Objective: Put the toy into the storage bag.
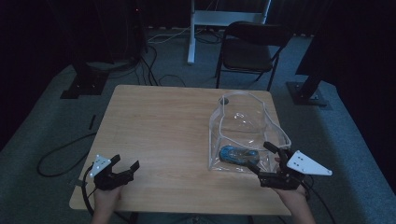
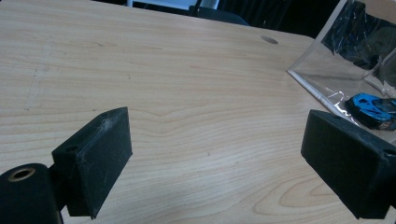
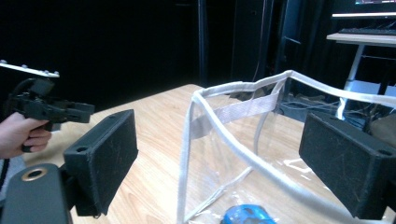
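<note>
A clear plastic bag (image 1: 243, 126) with white trim stands open on the right side of the wooden table (image 1: 163, 130). A blue toy car (image 1: 238, 154) lies inside it at the bottom. My right gripper (image 1: 259, 156) is open at the bag's near right corner, its jaws on either side of the bag's white rim (image 3: 187, 154) with the car (image 3: 245, 215) low between them. My left gripper (image 1: 126, 162) is open over bare wood at the near left, nothing between its jaws (image 2: 215, 154). The left gripper view shows the bag (image 2: 327, 79) and car (image 2: 371, 108) far off to the right.
A small round hole (image 1: 224, 100) sits in the tabletop by the bag's far corner. Behind the table stand a black chair (image 1: 250, 46) and a white desk leg (image 1: 191, 42). Cables (image 1: 60, 154) and dark stand bases (image 1: 84, 84) lie on the grey carpet.
</note>
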{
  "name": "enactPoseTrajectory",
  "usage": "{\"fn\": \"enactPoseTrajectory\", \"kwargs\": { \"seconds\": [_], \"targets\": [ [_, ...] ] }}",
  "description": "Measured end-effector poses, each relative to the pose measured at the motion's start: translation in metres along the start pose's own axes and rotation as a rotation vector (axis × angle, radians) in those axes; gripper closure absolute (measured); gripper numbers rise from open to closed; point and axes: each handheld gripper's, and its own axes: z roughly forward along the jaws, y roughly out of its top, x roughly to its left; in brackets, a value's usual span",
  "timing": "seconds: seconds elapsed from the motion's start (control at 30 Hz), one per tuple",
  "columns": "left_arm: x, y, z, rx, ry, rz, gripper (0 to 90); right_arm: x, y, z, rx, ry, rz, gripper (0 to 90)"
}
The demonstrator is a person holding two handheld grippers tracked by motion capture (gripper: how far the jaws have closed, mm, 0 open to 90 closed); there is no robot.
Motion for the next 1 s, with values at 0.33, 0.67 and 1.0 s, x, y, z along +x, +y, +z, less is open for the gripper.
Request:
{"fn": "enactPoseTrajectory", "kwargs": {
  "seconds": [0.33, 0.67, 1.0],
  "targets": [
    [0.000, 0.000, 0.000, 0.002, 0.001, 0.001, 9.2, 0.002, -0.036, -0.007, 0.014, -0.044, 0.035, 10.7],
    [0.000, 0.000, 0.000, 0.001, 0.000, 0.002, 9.2, -0.005, -0.068, -0.010, 0.047, -0.111, 0.037, 11.7],
    [0.000, -0.001, 0.000, 0.003, 0.001, 0.003, 9.2, -0.018, -0.113, -0.006, 0.105, -0.146, 0.099, 11.4]
  ]
}}
